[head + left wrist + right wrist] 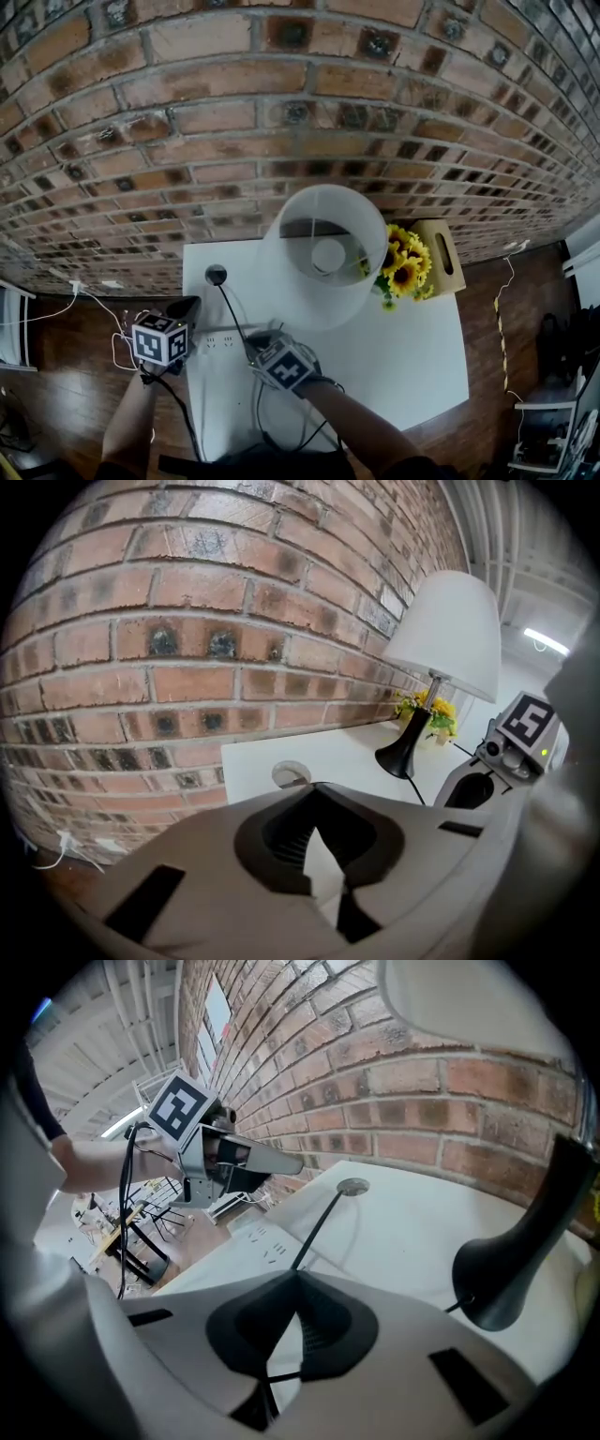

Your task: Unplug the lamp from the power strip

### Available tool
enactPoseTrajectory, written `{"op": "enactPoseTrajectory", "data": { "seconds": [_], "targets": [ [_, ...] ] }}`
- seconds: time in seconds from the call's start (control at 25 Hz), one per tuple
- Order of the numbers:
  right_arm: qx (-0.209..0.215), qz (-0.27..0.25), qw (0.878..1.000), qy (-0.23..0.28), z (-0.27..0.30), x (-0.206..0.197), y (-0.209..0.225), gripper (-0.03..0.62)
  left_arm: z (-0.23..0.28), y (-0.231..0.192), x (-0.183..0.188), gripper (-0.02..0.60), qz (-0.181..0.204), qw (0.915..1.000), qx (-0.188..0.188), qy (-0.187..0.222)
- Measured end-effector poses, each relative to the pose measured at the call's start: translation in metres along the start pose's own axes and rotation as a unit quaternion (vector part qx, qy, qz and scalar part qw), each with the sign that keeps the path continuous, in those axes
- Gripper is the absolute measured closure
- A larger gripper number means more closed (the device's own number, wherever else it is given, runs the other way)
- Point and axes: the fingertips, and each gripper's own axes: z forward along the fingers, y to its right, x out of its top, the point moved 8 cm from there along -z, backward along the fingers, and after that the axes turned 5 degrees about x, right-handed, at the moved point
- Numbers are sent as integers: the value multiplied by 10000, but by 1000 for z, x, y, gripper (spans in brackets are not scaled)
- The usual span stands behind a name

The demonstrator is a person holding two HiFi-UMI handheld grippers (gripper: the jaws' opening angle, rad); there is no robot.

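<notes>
Right gripper (295, 1279) clamped on black cord (319, 1227) just right of power strip (217, 339), near-left on table (412, 356). Left gripper (314, 789) jaws together, nothing seen in them, left of strip. Risk: strip unheld, so pull likely drags it; cord tug could tip lamp (323, 253).

The white counter (412, 366) carries a lamp (323, 253) on a black foot toward the back, with a bunch of sunflowers (405, 264) just beside it on the right. A white power strip (217, 340) lies near the left edge. A black cable (228, 305) runs across the top to a round hole (216, 275) at the back left.
</notes>
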Motion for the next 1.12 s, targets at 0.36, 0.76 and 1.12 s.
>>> {"op": "enactPoseTrajectory", "data": {
  "seconds": [0.36, 0.76, 1.12],
  "targets": [
    [-114, -75, 9999, -26, 0, -1, -2, 591, -25, 12, 5, 560, 156, 9997, 109, 119],
    [-265, -216, 9994, 96, -1, -1, 2, 591, -40, 32, 3, 560, 331, 9991, 243, 133],
    [-260, -638, 9976, 31, 2, -4, 0, 591, -71, 41, 1, 560, 232, 9973, 601, 349]
  ]
}}
